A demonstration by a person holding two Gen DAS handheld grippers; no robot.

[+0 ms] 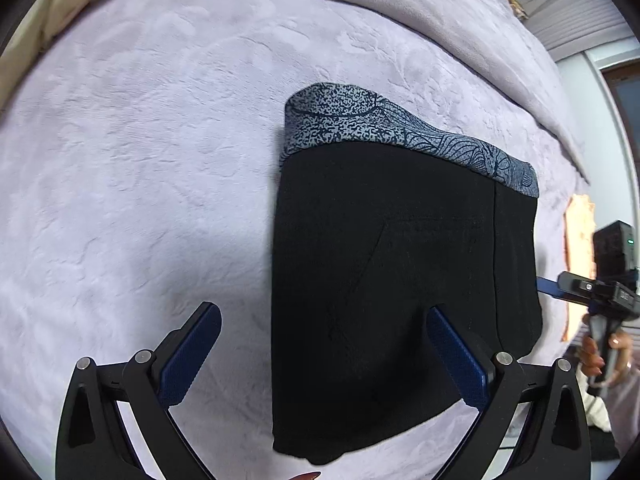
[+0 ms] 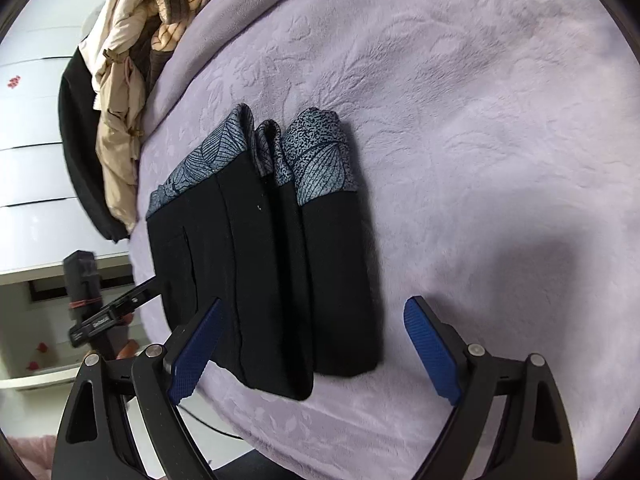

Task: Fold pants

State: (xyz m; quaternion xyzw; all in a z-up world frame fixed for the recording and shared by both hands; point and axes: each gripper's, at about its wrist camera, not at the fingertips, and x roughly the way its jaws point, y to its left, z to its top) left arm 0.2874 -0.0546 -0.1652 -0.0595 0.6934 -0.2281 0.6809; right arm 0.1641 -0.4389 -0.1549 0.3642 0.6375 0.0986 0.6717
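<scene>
The black pants [image 1: 380, 288] lie folded into a compact stack on the lilac blanket [image 1: 140, 160], with a grey-blue leaf-patterned waistband [image 1: 352, 124] at the far end. My left gripper [image 1: 324, 344] is open and empty, hovering above the near edge of the stack. In the right wrist view the folded pants [image 2: 264, 272] show several layers side by side, patterned cuffs [image 2: 320, 160] at the far end. My right gripper [image 2: 316, 340] is open and empty, just above the near end of the stack. The right gripper also shows at the left view's right edge [image 1: 592, 292].
A heap of beige and striped clothes [image 2: 132, 60] lies at the blanket's far left edge, with a dark garment beside it. White drawers [image 2: 36, 160] stand beyond the bed. The blanket's [image 2: 480, 120] edge drops off at the bottom left of the right wrist view.
</scene>
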